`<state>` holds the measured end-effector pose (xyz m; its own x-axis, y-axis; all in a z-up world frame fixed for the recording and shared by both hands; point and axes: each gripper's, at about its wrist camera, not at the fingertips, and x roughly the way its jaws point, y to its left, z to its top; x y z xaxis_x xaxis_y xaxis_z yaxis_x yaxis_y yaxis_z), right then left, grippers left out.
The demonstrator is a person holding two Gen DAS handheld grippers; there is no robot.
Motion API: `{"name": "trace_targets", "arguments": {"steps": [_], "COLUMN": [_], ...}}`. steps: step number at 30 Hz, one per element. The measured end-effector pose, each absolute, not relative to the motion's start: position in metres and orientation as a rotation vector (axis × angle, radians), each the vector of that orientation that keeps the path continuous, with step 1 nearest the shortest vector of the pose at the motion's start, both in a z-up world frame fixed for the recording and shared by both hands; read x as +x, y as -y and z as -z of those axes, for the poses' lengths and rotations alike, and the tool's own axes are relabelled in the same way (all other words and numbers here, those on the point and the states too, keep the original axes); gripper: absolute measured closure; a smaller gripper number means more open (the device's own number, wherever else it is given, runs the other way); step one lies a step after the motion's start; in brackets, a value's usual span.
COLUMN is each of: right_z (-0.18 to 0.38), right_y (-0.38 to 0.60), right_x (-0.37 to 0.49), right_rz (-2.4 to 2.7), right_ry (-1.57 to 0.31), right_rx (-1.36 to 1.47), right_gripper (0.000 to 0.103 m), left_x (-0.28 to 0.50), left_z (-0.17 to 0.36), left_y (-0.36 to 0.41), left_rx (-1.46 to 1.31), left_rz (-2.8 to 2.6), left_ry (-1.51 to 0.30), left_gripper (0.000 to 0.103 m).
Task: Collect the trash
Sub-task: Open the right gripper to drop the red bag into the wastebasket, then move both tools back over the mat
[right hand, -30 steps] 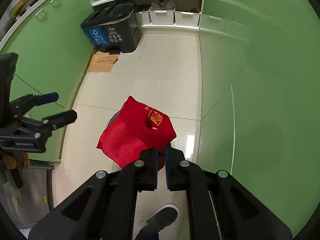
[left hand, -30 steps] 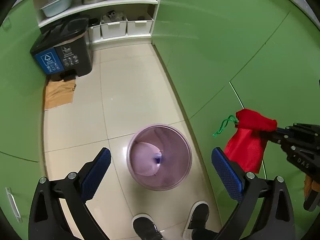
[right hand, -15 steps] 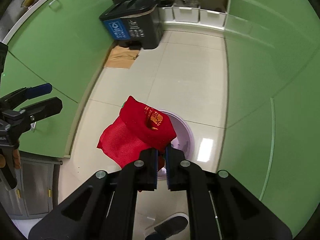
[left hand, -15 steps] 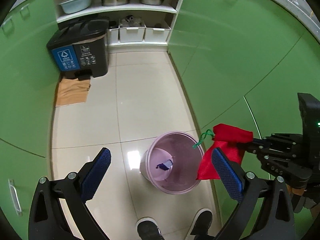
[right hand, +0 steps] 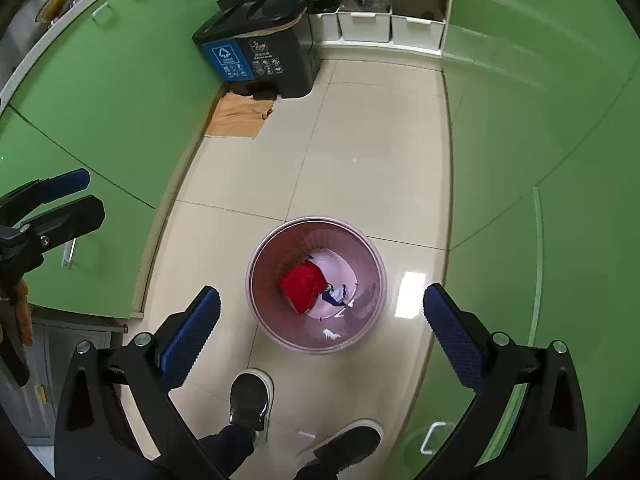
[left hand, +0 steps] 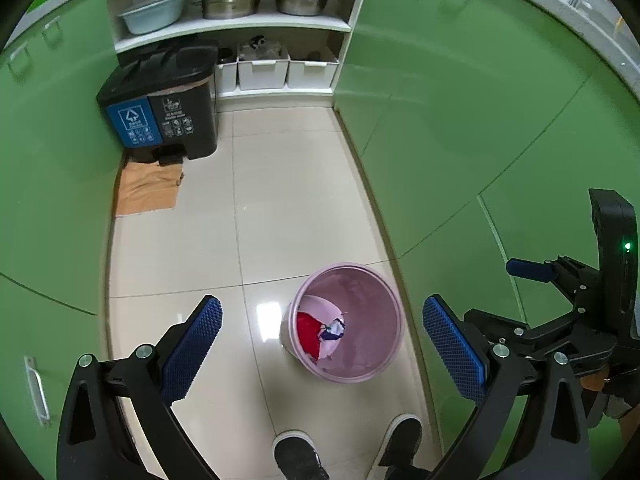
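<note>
1. We hold our right gripper [right hand: 322, 334] above the pink bin [right hand: 316, 284]; fingers wide apart, nothing btwn the blue pads [right hand: 190, 336].
2. Red bag [right hand: 302, 286] lies inside the bin on the bottom, left of center in the right wrist view. Just beside it, a small blue and white scrap [right hand: 335, 294]; can't tell what it is.
3. In the left wrist view the bin [left hand: 348, 322] sits on the floor [left hand: 280, 208] btwn our left gripper's pads, w/ the red bag [left hand: 308, 334] partly hidden behind the near wall of the bin.
4. Our left gripper [left hand: 320, 350] also has its fingers wide apart, holding nothing. It shows at the left edge of the right wrist view too [right hand: 60, 200], well apart from the bin.
5. The right gripper shows at the right edge of the left wrist view [left hand: 532, 270], near the green cabinets [left hand: 460, 128].
6. Our shoes [right hand: 250, 402] stand on the tile just beside the bin, on its near side.
7. Far end of the room: black sorting bin [left hand: 160, 114] w/ a blue label, flat cardboard [left hand: 148, 188] on the floor in front of it.
8. Shelf behind it has a steel pot [left hand: 230, 0], a pan [left hand: 304, 2], a pale basin [left hand: 154, 16]; white boxes [left hand: 280, 70] below.
</note>
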<state>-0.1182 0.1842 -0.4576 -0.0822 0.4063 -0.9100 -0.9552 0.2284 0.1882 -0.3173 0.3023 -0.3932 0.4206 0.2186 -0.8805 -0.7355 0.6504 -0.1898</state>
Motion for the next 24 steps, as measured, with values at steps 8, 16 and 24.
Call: {"name": "trace_targets", "arguments": {"steps": [8,16,24], "right_z": [0.320,0.168,0.087], "right_y": [-0.135,-0.049,0.060], "right_x": [-0.113,-0.086,-0.044], "right_rz": [-1.230,-1.114,-0.930], "right_ry": [-1.096,-1.050,-0.971], "right_rx": [-0.582,-0.460,-0.361], "right_gripper": [0.004,0.003,0.003], "left_x": [-0.314,-0.286,-0.223], "left_z": [0.274,0.141,0.056], "left_y": [-0.272,-0.229,-0.173], "left_rx": [-0.578,-0.487,-0.349], "left_rz": [-0.611,-0.485,-0.315], "left_ry": [-0.957,-0.954,-0.899], "left_gripper": [0.006,0.006,0.006]}}
